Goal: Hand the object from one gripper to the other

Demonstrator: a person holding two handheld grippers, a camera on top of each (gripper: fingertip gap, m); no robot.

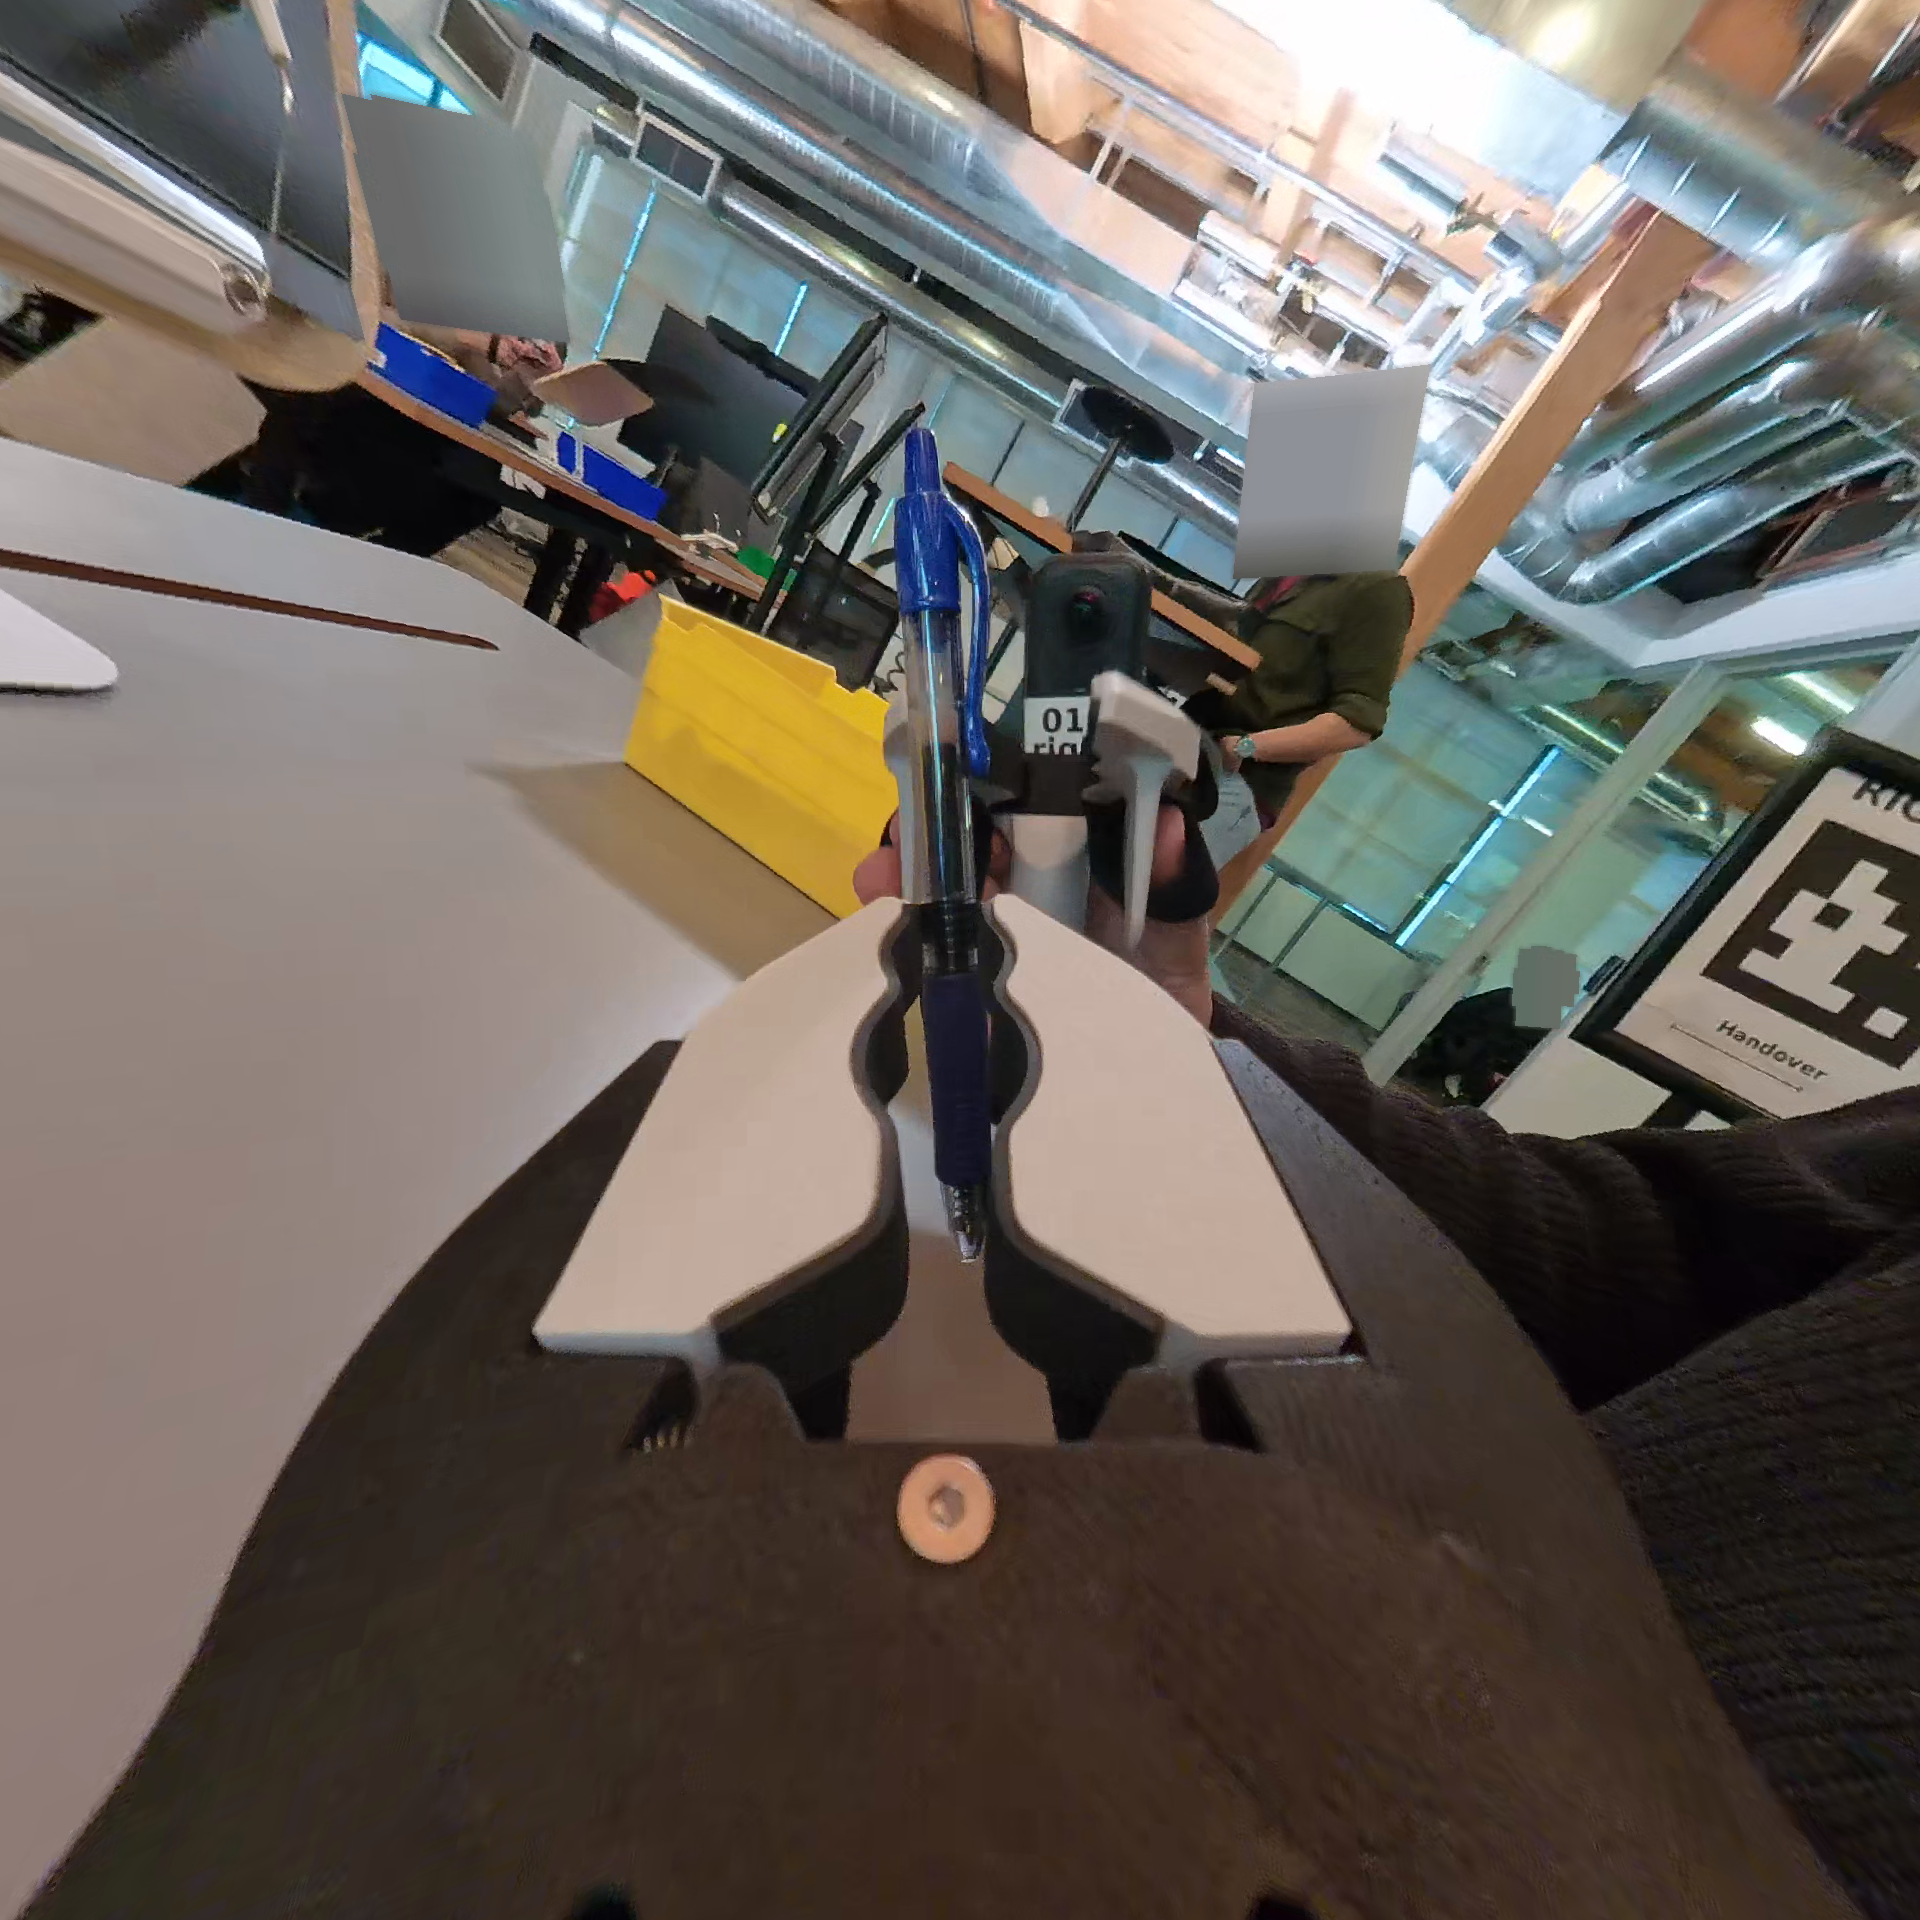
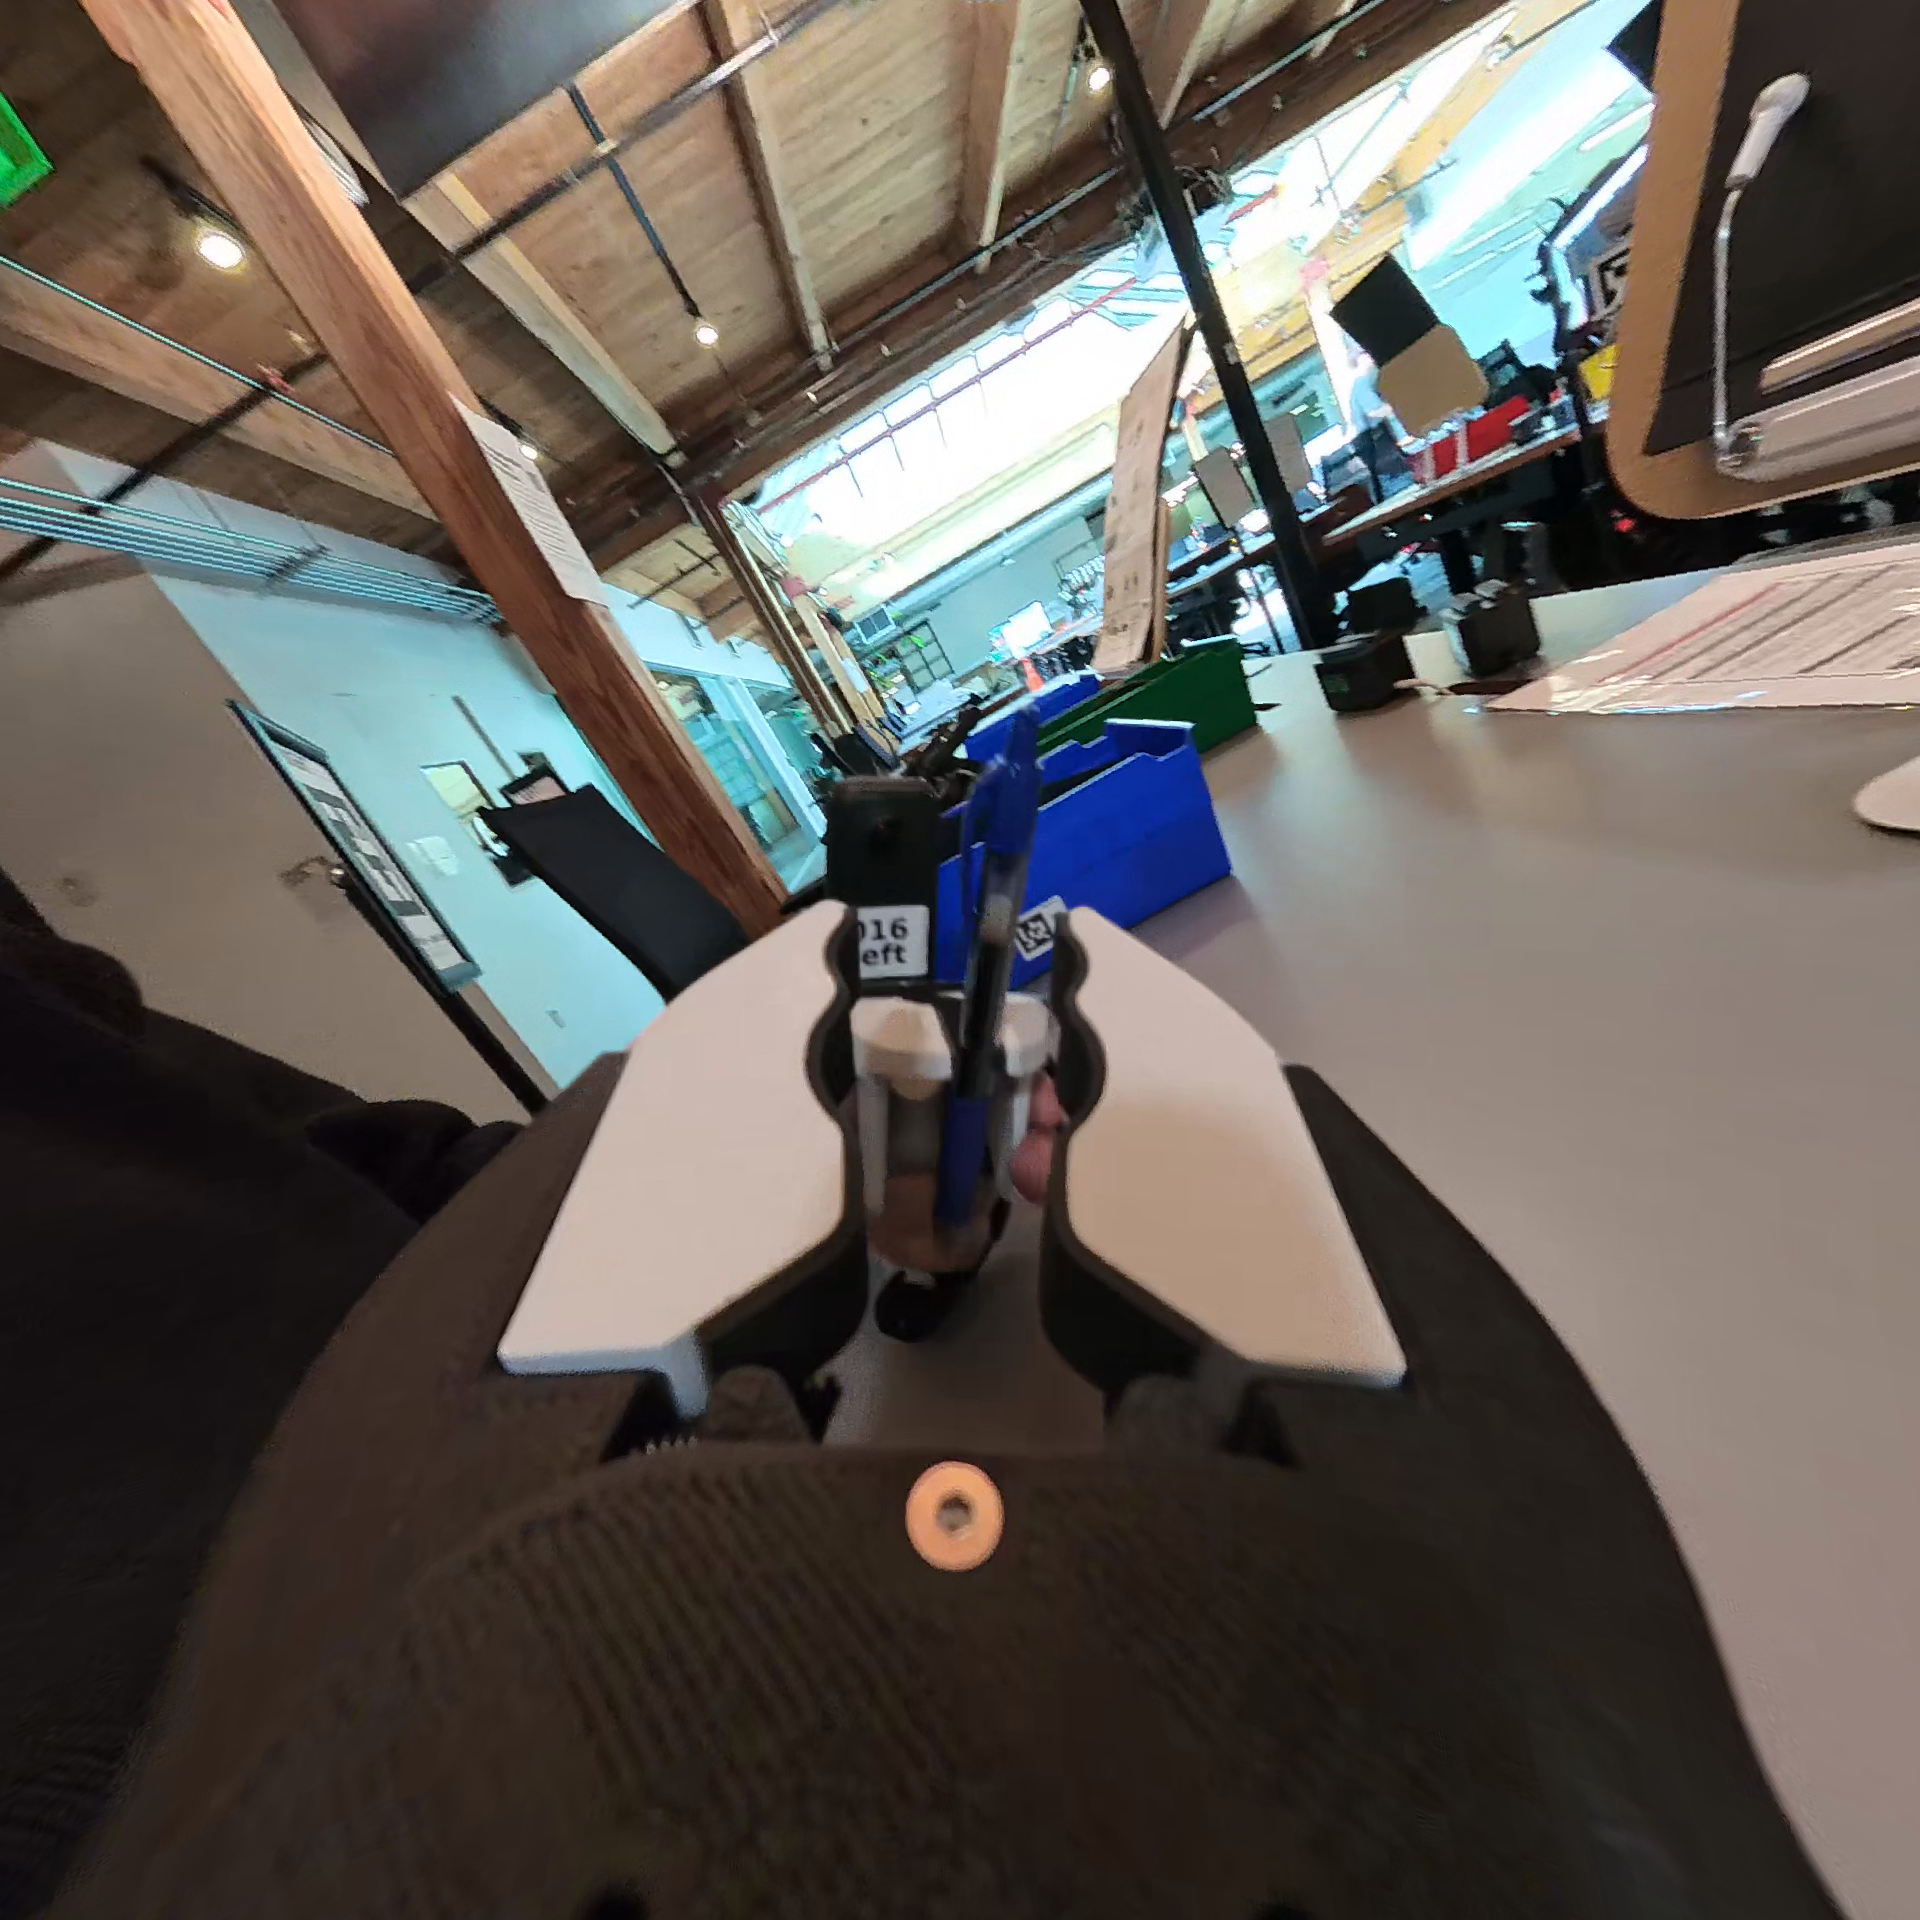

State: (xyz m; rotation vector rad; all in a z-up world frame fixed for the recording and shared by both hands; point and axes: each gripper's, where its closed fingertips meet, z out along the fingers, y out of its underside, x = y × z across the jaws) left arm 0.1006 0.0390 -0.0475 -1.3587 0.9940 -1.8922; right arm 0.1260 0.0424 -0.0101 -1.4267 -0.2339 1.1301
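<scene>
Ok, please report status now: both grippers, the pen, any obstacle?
Left gripper shut on pen, pen upright. Right gripper open, facing it, not yet on pen. Nothing between them.

1. The pen is motion-blurred in the right wrist view; its tip is hidden behind the left claw and a fingertip.
2. The right claw, far in the left wrist view, is partly hidden behind the pen; whether its near finger touches the barrel cannot be told.
3. The yellow bin has its right end hidden behind the pen.
4. The blue bin is partly covered by the pen.
5. The table is cut off by the left picture edge.
</scene>
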